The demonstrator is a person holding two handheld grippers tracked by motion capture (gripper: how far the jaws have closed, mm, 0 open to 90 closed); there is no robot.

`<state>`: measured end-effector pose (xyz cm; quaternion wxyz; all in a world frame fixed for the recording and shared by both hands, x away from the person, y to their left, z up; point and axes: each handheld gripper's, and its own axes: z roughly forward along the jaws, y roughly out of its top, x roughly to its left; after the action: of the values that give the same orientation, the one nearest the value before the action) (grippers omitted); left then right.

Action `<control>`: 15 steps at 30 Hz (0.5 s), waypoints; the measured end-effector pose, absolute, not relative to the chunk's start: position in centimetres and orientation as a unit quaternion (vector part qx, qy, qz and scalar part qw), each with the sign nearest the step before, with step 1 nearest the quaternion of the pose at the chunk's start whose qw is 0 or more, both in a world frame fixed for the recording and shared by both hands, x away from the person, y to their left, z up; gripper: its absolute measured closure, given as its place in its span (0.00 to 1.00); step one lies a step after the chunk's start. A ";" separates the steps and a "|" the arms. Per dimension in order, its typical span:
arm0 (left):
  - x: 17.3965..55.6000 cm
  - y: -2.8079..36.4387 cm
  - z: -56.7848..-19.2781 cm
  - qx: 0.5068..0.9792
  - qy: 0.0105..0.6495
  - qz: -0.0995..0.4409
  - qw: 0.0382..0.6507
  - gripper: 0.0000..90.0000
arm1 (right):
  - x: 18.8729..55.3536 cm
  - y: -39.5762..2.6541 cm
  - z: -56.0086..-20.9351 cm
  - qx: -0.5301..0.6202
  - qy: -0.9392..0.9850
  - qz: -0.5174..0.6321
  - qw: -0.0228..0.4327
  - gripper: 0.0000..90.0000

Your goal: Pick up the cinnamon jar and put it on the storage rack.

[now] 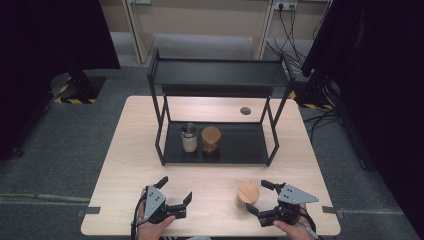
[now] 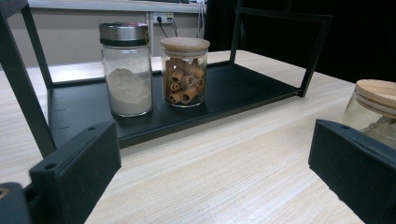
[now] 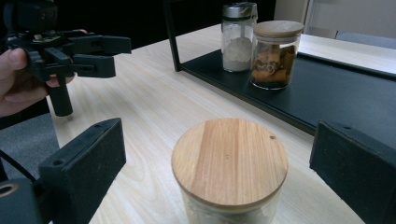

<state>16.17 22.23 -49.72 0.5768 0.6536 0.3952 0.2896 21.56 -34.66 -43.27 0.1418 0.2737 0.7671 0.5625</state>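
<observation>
**Jar sits between open jaws, nothing gripped**

So the high view gives the layout: a table with a black rack on it, two jars on the rack's bottom shelf, and a third jar out front near the person's edge. The right gripper is right at that jar, one jaw on the far side and one on the near side. The left gripper hangs over bare wood, well apart from it.

What you can't get from up there is what's in the jars. The left gripper view shows it nicely: the steel-lid jar holds pale powder, and the cork-lid jar just beside it is full of rolled brown sticks. It also catches the front jar's edge at far right, behind its own jaw.

The right gripper view is the one that settles the grip. The wooden lid sits centred between the two black jaws, with a clear gap on both sides, so the pads aren't touching glass. Wide apart, holding nothing. The left one's the same, spread wide with only tabletop between its jaws. That view also shows the other hand holding the left gripper off to the side.
</observation>
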 end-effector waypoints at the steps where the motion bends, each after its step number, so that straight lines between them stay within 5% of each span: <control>1: 16.2 22.2 -49.7 0.654 0.395 0.290 0.577 0.01 | 21.6 -34.7 -43.3 0.274 0.767 0.563 0.142 0.04; 15: 16.0 22.2 -49.7 0.655 0.390 0.292 0.577 0.01 | 19.9 -34.8 -43.6 0.275 0.767 0.558 0.156 0.04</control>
<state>15.96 22.15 -49.72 0.5775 0.6546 0.3905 0.2924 19.87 -34.85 -43.59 0.1556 0.2749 0.7673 0.5581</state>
